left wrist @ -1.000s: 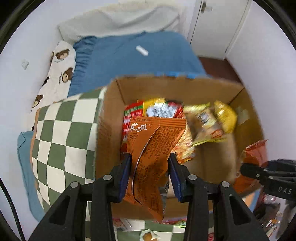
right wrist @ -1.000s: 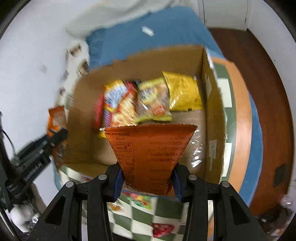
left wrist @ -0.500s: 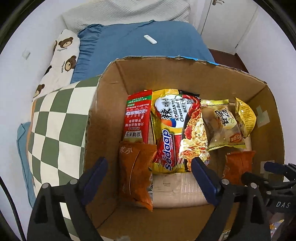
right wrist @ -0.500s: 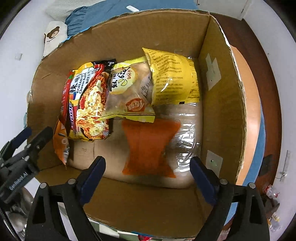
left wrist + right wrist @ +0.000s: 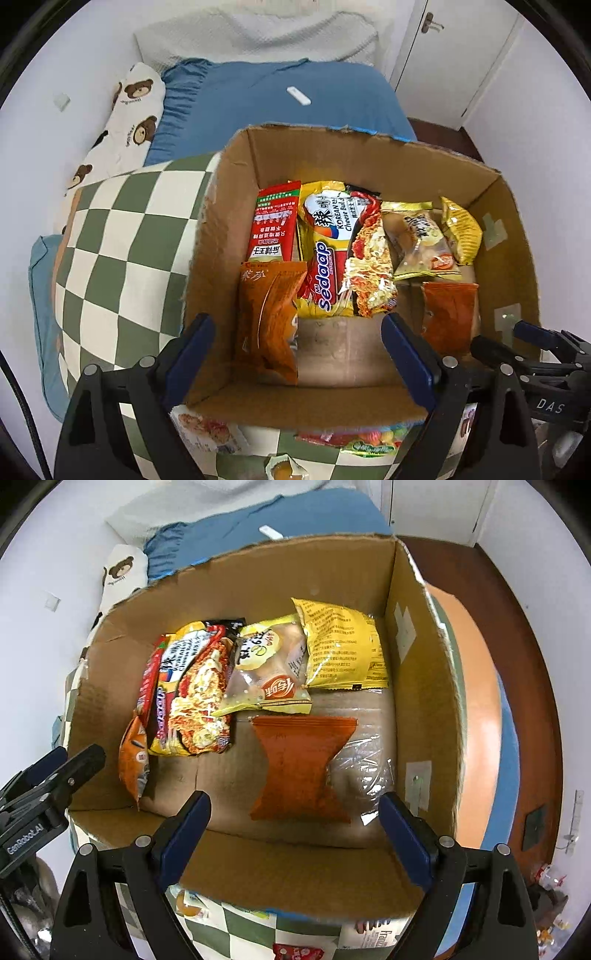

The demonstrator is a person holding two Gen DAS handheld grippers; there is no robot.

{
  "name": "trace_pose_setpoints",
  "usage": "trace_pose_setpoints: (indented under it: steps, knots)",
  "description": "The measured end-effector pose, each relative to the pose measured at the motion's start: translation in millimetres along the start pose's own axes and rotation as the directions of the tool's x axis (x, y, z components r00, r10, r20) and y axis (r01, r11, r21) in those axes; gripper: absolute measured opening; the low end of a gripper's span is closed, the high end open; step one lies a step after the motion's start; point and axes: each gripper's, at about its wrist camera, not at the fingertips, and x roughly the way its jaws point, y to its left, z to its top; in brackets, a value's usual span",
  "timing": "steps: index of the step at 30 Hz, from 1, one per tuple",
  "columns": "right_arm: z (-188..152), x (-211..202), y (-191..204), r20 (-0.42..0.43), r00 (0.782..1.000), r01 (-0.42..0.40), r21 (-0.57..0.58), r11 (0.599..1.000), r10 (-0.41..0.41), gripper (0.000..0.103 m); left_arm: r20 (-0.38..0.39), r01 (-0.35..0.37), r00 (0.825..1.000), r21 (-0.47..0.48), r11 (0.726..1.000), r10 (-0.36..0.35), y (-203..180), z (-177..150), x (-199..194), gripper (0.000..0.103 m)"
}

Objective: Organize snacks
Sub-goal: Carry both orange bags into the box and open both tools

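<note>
An open cardboard box point(image 5: 369, 155) holds several snack packets: a red one point(image 5: 275, 225), a Sedaap noodle pack point(image 5: 328, 254), a bread packet point(image 5: 266, 672) and a yellow one point(image 5: 341, 646). One orange packet point(image 5: 269, 317) leans at the box's left side. A second orange packet point(image 5: 301, 768) lies flat on the box floor at the right. My left gripper point(image 5: 295, 343) hangs open over the near edge of the box, holding nothing. Above the second orange packet, my right gripper point(image 5: 295, 812) is open and empty too. Its fingers point(image 5: 524, 328) show at the right edge of the left wrist view.
The box rests on a green-and-white checked cushion point(image 5: 122, 258) on a bed with a blue sheet point(image 5: 277, 110) and a bear-print pillow point(image 5: 136, 110). Loose snack packets point(image 5: 354, 443) lie by the box's near wall. Wooden floor point(image 5: 517, 627) runs along the right.
Both grippers were shut on orange packets over the box. They opened wide, and the two packets dropped and now lie inside the box, clear of the fingers.
</note>
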Motion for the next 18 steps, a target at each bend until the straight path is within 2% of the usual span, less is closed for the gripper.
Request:
trace_pose_setpoints:
  steps: [8,18]
  knots:
    - [-24,-40,12,0.12,0.993,-0.005,-0.023,1.0,0.008,0.094,0.105,0.006,0.994,0.026,1.0,-0.009,-5,-23,-52,0.092]
    - [-62,-104,27,0.263,0.964,-0.025,-0.059,0.998,0.04,0.094,0.187,0.058,0.98,0.038,0.998,-0.064,-8,-51,-108,0.092]
